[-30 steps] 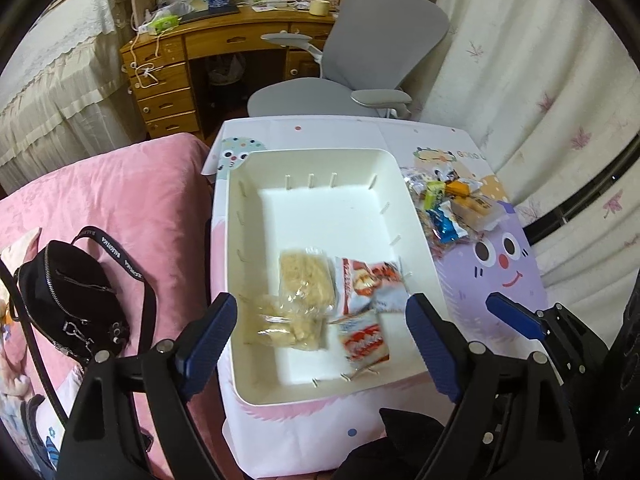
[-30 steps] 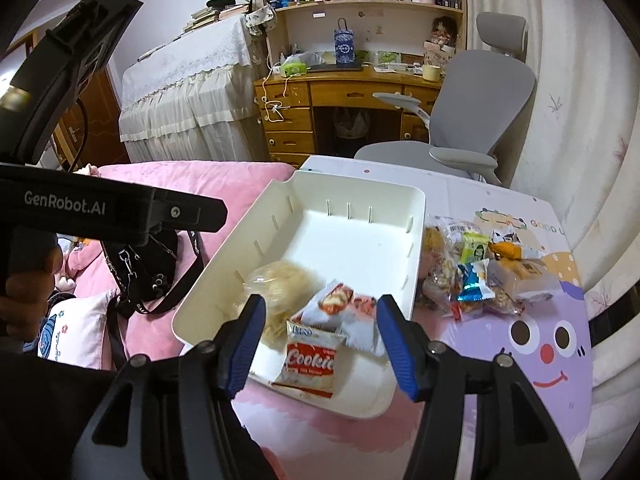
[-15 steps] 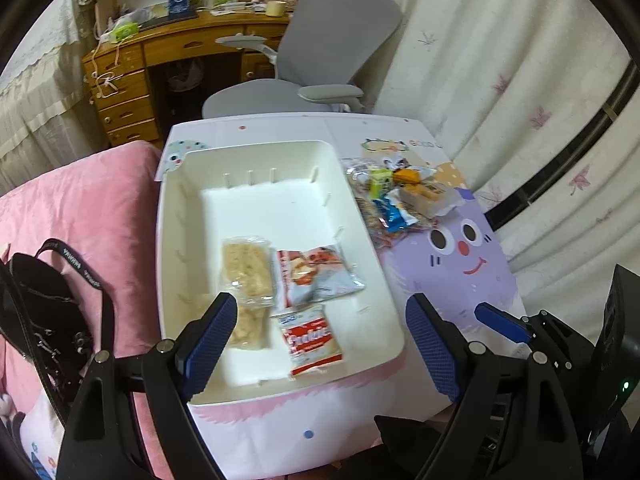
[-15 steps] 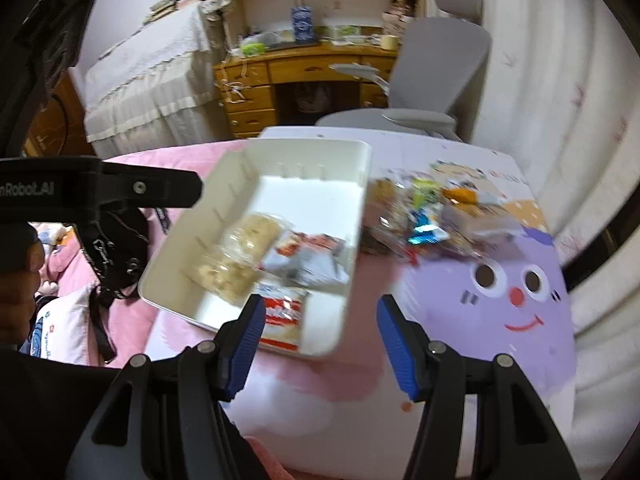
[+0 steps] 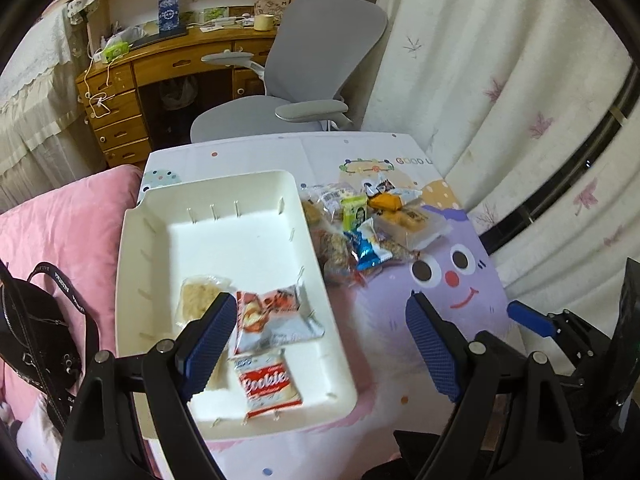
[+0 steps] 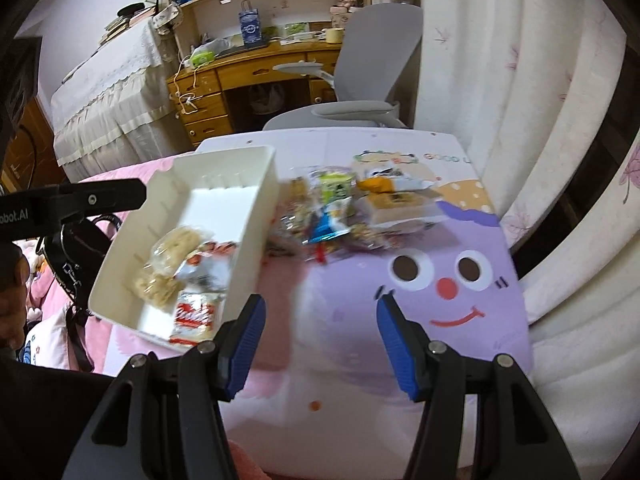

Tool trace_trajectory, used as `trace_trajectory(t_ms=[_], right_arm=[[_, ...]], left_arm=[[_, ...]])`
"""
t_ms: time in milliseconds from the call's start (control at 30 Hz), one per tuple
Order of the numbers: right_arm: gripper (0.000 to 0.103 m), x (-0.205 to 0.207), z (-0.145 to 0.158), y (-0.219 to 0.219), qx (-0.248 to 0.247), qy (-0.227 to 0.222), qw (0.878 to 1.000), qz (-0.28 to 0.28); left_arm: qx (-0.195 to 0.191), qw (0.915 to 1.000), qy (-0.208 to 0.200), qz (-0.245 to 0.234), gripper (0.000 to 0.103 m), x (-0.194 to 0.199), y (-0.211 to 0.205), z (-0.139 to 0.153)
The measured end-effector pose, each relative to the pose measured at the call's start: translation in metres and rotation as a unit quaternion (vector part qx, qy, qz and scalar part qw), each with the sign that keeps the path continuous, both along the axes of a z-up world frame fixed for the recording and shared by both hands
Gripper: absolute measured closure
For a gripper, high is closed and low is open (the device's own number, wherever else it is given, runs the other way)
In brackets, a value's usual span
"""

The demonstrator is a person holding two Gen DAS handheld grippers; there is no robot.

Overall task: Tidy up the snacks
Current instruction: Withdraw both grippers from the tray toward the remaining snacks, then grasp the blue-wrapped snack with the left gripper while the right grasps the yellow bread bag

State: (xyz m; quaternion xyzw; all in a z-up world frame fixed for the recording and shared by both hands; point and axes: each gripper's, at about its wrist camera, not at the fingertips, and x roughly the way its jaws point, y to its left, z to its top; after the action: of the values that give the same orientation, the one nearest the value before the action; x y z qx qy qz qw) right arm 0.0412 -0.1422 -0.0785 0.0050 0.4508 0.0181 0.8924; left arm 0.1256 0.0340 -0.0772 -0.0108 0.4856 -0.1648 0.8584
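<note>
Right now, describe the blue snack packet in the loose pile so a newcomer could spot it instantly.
Start at the white tray on the cartoon-print table; the loose snack pile lies just right of it. At the pile's near edge sits the blue packet, beside the green packet. It is the only bright blue wrapper there, with white markings.

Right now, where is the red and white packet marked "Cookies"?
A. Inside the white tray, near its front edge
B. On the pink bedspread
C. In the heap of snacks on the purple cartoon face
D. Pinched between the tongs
A: the Cookies packet lies flat on the floor of the white tray, close to its near rim, while the heap of loose snacks sits outside the tray on the table mat.
</note>
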Motion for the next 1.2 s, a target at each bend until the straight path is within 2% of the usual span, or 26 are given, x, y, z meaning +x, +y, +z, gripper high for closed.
trace_trajectory(t_ms=[267, 567, 900, 1067, 1200], right_arm=[[0.044, 0.035, 0.004, -0.055, 0.007, -0.008, 1.000, -0.001], [0.031, 0.089, -0.003, -0.101, 0.040, -0.022, 0.999, 0.022], [0.022, 0.145, -0.046, -0.120, 0.064, 0.014, 0.997, 0.040], [0.022, 0.166, -0.071, -0.122, 0.076, 0.037, 0.995, 0.047], [0.020, 0.180, -0.089, -0.116, 0.075, 0.061, 0.993, 0.061]], left_arm=[[0.036, 0.9992, 0.010, 0.014, 0.017, 0.033, -0.043, -0.009], [0.086, 0.9950, 0.038, 0.034, 0.017, 0.080, -0.092, -0.037], [0.121, 0.9866, 0.093, 0.059, 0.017, 0.128, -0.123, -0.079], [0.119, 0.9834, 0.126, 0.052, 0.017, 0.146, -0.133, -0.099], [0.136, 0.9800, 0.138, 0.046, 0.017, 0.153, -0.142, -0.111]])
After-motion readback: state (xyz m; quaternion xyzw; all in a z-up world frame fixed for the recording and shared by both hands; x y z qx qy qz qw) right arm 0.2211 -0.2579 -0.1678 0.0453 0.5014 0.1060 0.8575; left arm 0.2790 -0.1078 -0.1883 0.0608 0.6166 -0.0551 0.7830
